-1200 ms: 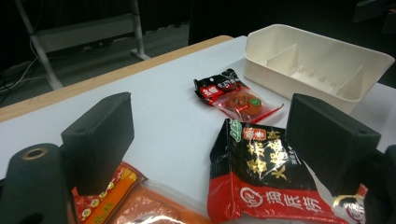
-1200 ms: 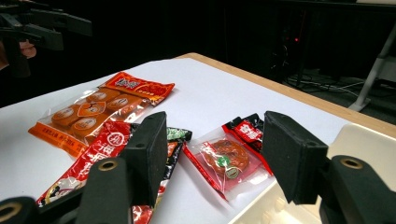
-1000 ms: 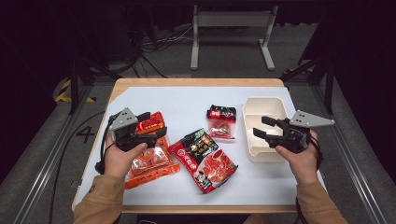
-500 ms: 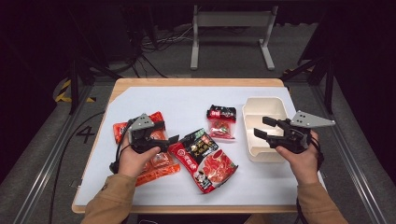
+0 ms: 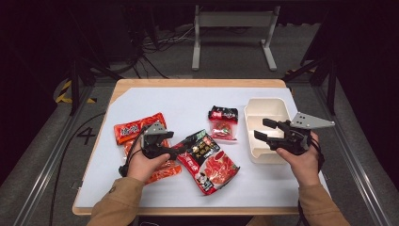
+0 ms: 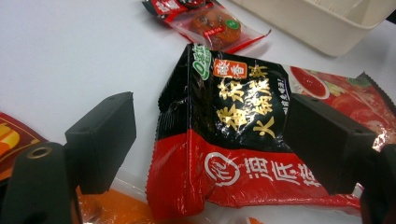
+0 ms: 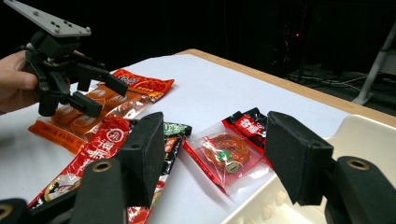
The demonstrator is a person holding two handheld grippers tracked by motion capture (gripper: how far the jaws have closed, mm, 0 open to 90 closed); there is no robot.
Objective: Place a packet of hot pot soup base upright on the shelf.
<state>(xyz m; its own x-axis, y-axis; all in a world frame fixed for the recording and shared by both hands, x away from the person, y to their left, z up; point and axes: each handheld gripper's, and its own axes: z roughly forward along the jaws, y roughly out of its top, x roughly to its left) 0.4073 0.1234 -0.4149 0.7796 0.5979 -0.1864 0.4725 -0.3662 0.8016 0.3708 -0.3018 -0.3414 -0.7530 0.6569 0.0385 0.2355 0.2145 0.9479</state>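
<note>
The work seems to be to put the snack packets into the beige box [image 5: 266, 113], and by my judgement it is at the beginning: the box looks empty, and all the packets lie on the counter [image 5: 155, 101].

The left tool [image 5: 181, 149] is low over the black and red packet [image 5: 200, 147] in the middle of the counter. In the left gripper view this packet [image 6: 233, 135] sits between the two jaws, which stand wide open; neither pad presses on it, so it is not gripped yet. The packet lies partly on a bigger red packet [image 5: 214, 169], and its near edge is a little raised from the counter.

The right tool [image 5: 263, 129] hangs over the box with open jaws and holds nothing.

A small clear packet [image 5: 223, 122] lies just beside the box, on its left. Two orange packets [image 5: 136, 127] lie at the left, partly under the left hand [image 5: 143, 162].

What is left, as I judge: to close on the black and red packet, carry it to the box, then do the same with the others.
</note>
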